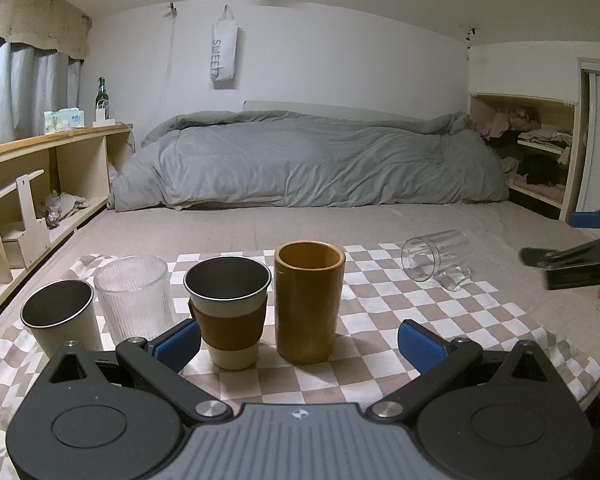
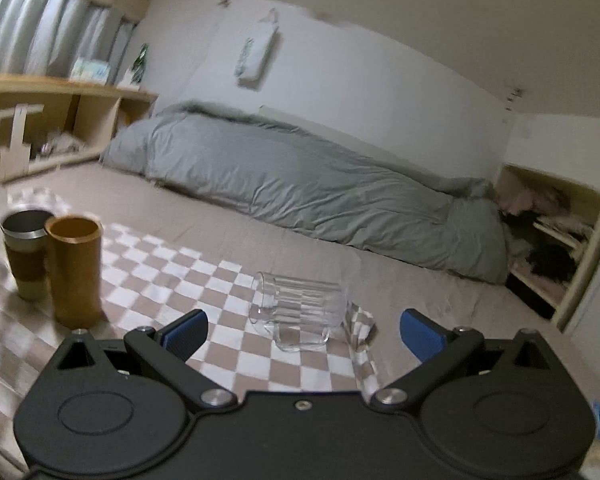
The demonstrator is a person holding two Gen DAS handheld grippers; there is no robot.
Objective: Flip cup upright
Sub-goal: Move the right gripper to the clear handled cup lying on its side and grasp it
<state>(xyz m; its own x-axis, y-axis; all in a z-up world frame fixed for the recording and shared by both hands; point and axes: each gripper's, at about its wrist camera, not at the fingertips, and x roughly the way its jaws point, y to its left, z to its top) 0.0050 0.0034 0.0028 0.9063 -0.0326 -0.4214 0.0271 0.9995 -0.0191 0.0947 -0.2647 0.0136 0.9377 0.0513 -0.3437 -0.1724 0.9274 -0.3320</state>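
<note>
A clear glass mug (image 1: 436, 258) lies on its side on the checkered cloth (image 1: 380, 308), mouth toward the left, handle resting on the cloth. In the right wrist view the mug (image 2: 300, 308) lies just ahead of my right gripper (image 2: 304, 334), which is open and empty, a little short of it. My left gripper (image 1: 298, 344) is open and empty, just in front of the brown cylinder cup (image 1: 309, 302) and the sleeved metal cup (image 1: 229, 312). The right gripper also shows at the right edge of the left wrist view (image 1: 572, 248).
Upright cups stand in a row on the cloth: a metal tumbler (image 1: 62, 320), a ribbed glass (image 1: 134, 296), the sleeved cup (image 2: 24, 256) and the brown cylinder (image 2: 76, 272). A grey duvet (image 1: 308, 160) lies behind. Wooden shelves (image 1: 40, 184) line the left; a closet (image 1: 540, 152) is on the right.
</note>
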